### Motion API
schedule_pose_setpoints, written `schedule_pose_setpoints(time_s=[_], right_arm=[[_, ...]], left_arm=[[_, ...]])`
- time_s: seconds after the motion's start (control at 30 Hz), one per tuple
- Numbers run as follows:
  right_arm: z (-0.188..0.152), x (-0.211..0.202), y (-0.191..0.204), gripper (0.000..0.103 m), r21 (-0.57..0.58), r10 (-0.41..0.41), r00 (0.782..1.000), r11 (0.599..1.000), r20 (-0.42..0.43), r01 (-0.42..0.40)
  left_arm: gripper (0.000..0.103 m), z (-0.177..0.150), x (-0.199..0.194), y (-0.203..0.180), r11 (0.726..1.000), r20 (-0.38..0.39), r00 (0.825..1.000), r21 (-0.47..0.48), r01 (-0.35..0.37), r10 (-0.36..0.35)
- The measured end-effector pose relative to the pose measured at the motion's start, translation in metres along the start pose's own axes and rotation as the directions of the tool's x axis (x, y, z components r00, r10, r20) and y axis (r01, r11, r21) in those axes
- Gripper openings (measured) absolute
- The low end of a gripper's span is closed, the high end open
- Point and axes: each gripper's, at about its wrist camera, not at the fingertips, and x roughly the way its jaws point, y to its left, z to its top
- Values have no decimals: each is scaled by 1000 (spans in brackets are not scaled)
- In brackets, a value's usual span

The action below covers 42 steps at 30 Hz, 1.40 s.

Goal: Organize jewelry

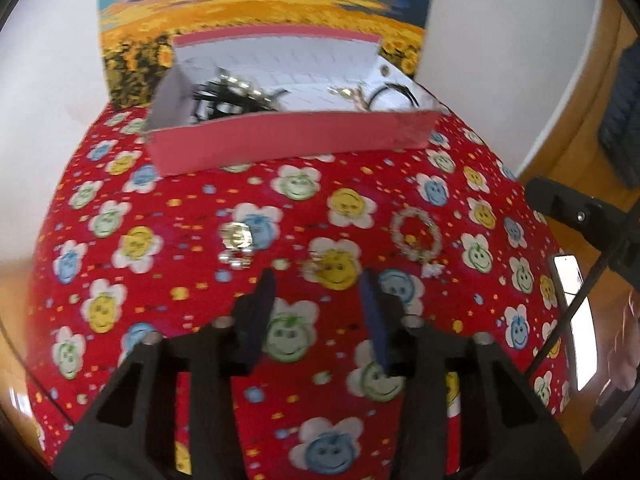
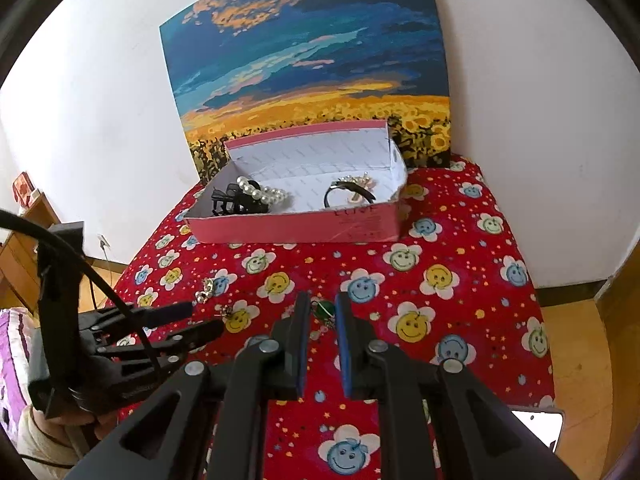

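Note:
On the red smiley-flower cloth point(image 1: 200, 208) lie a beaded bracelet point(image 1: 416, 236), a sparkly silver piece point(image 1: 236, 240) and a small gold piece point(image 1: 314, 270). My left gripper point(image 1: 318, 280) hovers just short of the gold piece, its jaws apart with nothing pressed between them. The right wrist view shows it low at the left point(image 2: 204, 317). My right gripper point(image 2: 324, 312) is shut on a small green-stone piece point(image 2: 325, 307) at its tips, lifted above the cloth. The pink box point(image 2: 296, 226) at the back holds a pearl strand point(image 2: 264, 194), a black hair claw point(image 2: 232, 200) and a black bangle point(image 2: 348, 196).
A sunflower-field painting point(image 2: 304, 60) leans on the white wall behind the box. A phone point(image 2: 536, 424) lies at the cloth's near right corner. Wooden floor and furniture lie beyond the cloth's edges on both sides. A person's hand and purple sleeve point(image 2: 16, 360) hold the left gripper.

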Motion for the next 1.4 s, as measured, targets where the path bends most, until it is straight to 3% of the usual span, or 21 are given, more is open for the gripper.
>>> schedule_pose_setpoints(time_s=[0.2, 0.5, 0.63, 0.83, 1.13, 1.4], right_arm=[[-6, -2, -9, 14, 18, 18, 1000, 1000, 4, -18], [-12, 4, -16, 14, 49, 23, 1000, 999, -9, -23], [-12, 7, -14, 14, 47, 27, 999, 999, -17, -26], [-5, 8, -12, 14, 38, 23, 1000, 999, -16, -22], [16, 10, -10, 14, 27, 11, 1000, 1000, 0, -11], [47, 16, -4, 14, -2, -18, 1000, 1000, 26, 18]], left_arm=[[22, 1, 16, -7, 999, -13, 999, 4, -51, 51], [22, 5, 22, -2, 1000, 5, 1000, -1, -27, 27], [6, 6, 23, -2, 1000, 9, 1000, 2, -29, 29], [6, 7, 16, 2, 1000, 20, 1000, -18, 4, -3], [6, 38, -23, 17, 1000, 146, 989, -21, 1, 2], [6, 82, -23, 37, 998, 215, 974, -21, -63, 66]])
